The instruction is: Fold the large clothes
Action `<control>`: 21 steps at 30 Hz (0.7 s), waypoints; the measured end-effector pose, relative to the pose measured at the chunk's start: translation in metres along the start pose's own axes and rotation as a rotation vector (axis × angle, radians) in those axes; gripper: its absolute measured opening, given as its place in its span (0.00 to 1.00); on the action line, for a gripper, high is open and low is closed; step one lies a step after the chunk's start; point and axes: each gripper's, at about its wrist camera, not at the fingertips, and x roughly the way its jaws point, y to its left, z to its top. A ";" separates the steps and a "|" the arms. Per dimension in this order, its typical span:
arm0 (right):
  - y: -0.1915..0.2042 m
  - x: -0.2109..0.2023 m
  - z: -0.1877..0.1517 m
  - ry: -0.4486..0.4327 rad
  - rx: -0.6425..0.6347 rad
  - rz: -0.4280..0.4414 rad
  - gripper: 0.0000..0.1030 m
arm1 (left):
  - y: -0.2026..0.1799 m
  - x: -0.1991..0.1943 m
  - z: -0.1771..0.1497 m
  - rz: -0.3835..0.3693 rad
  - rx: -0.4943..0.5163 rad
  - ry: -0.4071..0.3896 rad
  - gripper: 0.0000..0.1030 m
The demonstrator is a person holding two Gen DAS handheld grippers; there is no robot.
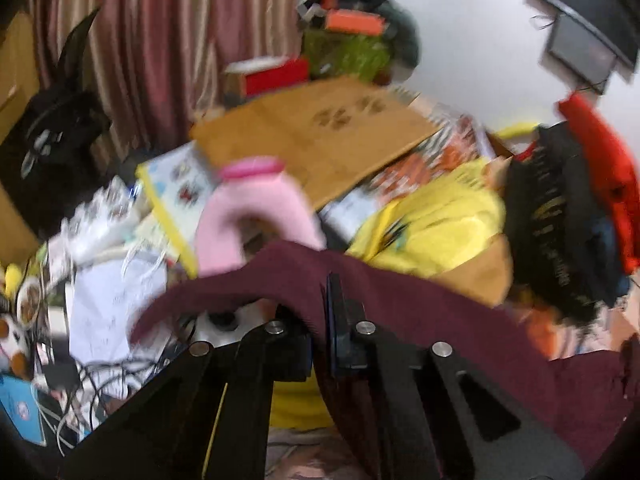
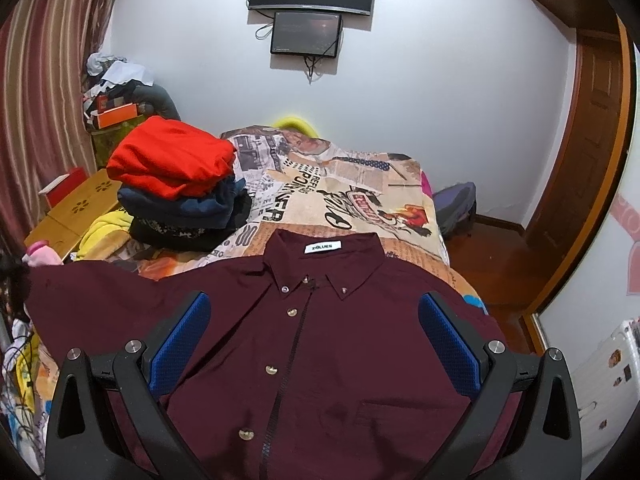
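A maroon button-up shirt (image 2: 320, 340) lies face up on the printed bedspread (image 2: 360, 184), collar toward the far wall. My right gripper (image 2: 314, 332) is open above the shirt's chest, blue pads (image 2: 182, 344) wide apart and empty. In the blurred left wrist view, my left gripper (image 1: 334, 320) is shut on the shirt's left sleeve (image 1: 400, 300), and the cloth drapes over its fingers and hangs lifted above the bed's left side.
A pile of folded clothes, red on top (image 2: 172, 164), sits on the bed's left. A wooden lap table (image 1: 320, 132), a pink pillow (image 1: 256, 216), a yellow garment (image 1: 440, 232) and cluttered cables (image 1: 80, 380) lie at the left. Striped curtain (image 1: 160, 40) behind.
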 end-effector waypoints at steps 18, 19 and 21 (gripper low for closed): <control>-0.065 0.000 -0.024 0.014 0.095 -0.033 1.00 | -0.189 -0.146 -0.009 -0.421 0.337 -0.218 0.03; -0.067 0.001 -0.025 0.013 0.093 -0.032 1.00 | -0.205 -0.150 -0.020 -0.450 0.363 -0.198 0.03; -0.071 0.003 -0.026 0.011 0.087 -0.024 1.00 | -0.231 -0.154 -0.037 -0.497 0.410 -0.159 0.03</control>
